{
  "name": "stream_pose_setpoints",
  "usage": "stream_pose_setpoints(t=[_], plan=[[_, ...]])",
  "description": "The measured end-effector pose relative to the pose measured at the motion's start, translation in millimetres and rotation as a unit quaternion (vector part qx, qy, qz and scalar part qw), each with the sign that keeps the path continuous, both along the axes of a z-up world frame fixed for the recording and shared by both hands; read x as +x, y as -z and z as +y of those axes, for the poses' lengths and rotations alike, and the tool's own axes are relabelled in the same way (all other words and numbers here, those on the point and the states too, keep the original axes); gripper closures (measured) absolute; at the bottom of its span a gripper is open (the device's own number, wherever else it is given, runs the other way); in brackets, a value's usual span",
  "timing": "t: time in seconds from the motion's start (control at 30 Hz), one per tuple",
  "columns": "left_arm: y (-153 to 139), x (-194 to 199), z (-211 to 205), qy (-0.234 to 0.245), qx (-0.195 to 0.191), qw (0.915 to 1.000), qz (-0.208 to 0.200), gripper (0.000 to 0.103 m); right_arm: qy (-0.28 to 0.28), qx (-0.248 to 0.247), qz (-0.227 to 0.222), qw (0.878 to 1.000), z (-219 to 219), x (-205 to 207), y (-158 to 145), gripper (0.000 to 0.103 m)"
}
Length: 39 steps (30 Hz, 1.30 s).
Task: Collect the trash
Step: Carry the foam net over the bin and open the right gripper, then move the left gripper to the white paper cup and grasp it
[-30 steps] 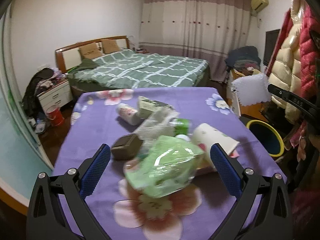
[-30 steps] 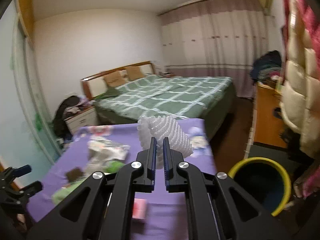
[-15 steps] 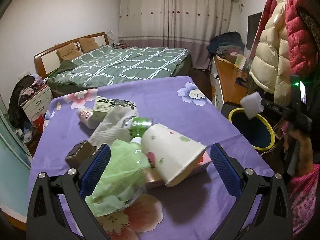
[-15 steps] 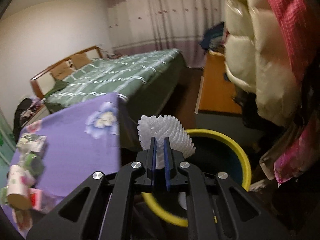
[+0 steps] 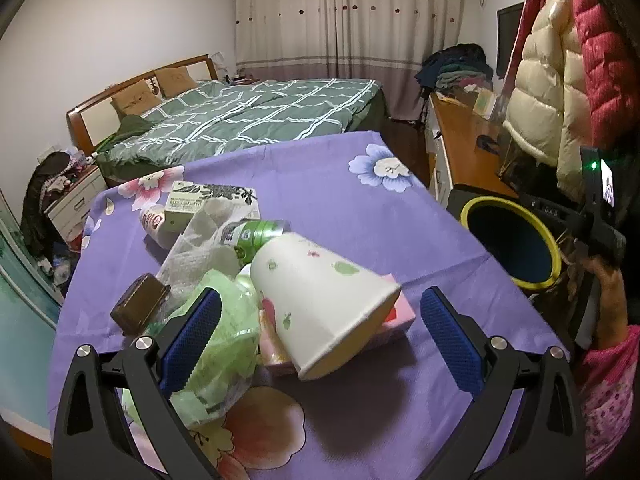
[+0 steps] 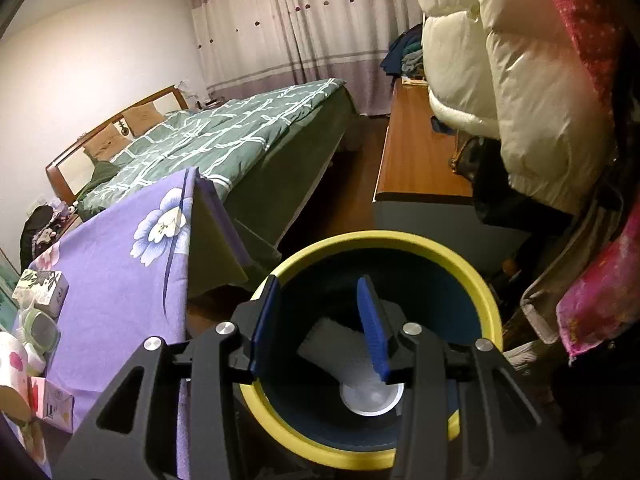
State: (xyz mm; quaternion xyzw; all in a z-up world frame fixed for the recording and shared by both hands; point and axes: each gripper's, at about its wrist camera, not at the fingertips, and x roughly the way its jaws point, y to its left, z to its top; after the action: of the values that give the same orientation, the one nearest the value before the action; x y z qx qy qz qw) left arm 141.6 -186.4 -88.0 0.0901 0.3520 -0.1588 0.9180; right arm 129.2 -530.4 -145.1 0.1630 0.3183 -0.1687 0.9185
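Right gripper [image 6: 320, 320] is hanging over the bin [image 6: 486, 296], jaws opening and empty, foam [image 6: 340, 346] lying inside. Left gripper [image 5: 320, 330], jaws released, is straddling the cup [image 5: 320, 300].

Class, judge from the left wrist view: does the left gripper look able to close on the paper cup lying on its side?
Probably yes. The left gripper is open, its jaws straddling the paper cup, nothing between; the green plastic bag crowds one pad.
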Motion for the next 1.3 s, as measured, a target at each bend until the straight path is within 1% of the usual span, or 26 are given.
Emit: stream_pose_setpoints(t=[0.07,0.17,0.23,0.33,0.37,0.53,0.6,0.7,0.83,0.97,1.13,1.3], plan=[[4.4,-3.3,-0.2,0.001,0.002,1.0000,0.006,0.005,-0.004,0.005,-0.002,1.000,0.7,1.3,1.3,0.064],[15.0,-11.7,-3.8,0.010,-0.012,0.9995,0.029,0.005,-0.009,0.011,-0.006,1.000,0.9,1.7,0.9,0.063],[22.2,-16.9,-9.3,0.014,-0.009,0.9991,0.038,0.005,-0.011,0.014,-0.009,1.000,1.6,1.4,0.6,0.063],[34.7,-20.0,-12.6,-0.008,0.005,0.9990,0.044,0.005,-0.015,0.017,-0.012,1.000,2.9,0.7,-0.4,0.062],[39.1,-19.7,-10.9,-0.019,0.003,0.9986,0.050,0.005,-0.016,0.017,-0.013,1.000,3.5,0.0,-0.7,0.062],[49.4,-9.8,-5.9,-0.037,-0.004,0.9975,0.061,0.005,-0.017,0.021,-0.018,0.999,2.1,-2.9,-1.5,0.062],[49.4,-4.2,-5.1,-0.035,-0.012,0.9971,0.066,0.005,-0.018,0.021,-0.019,0.999,2.5,-2.8,-1.5,0.061],[44.6,7.1,-5.1,-0.021,-0.036,0.9956,0.084,0.005,-0.017,0.021,-0.018,0.999,2.0,-2.6,-2.5,0.061],[31.6,21.9,-8.3,-0.009,-0.041,0.9946,0.095,0.005,-0.017,0.021,-0.019,0.999,2.3,-2.9,-2.0,0.061],[25.1,46.1,-3.5,-0.008,-0.056,0.9881,0.143,0.005,-0.018,0.022,-0.018,0.999,2.3,-2.8,-1.9,0.060],[17.3,67.5,3.9,-0.018,-0.060,0.9845,0.164,0.005,-0.021,0.027,-0.015,0.999,1.8,1.2,-1.8,0.059],[16.5,80.6,1.7,-0.029,-0.045,0.9836,0.172,0.005,-0.025,0.031,-0.012,0.999,2.2,5.8,0.2,0.059]])
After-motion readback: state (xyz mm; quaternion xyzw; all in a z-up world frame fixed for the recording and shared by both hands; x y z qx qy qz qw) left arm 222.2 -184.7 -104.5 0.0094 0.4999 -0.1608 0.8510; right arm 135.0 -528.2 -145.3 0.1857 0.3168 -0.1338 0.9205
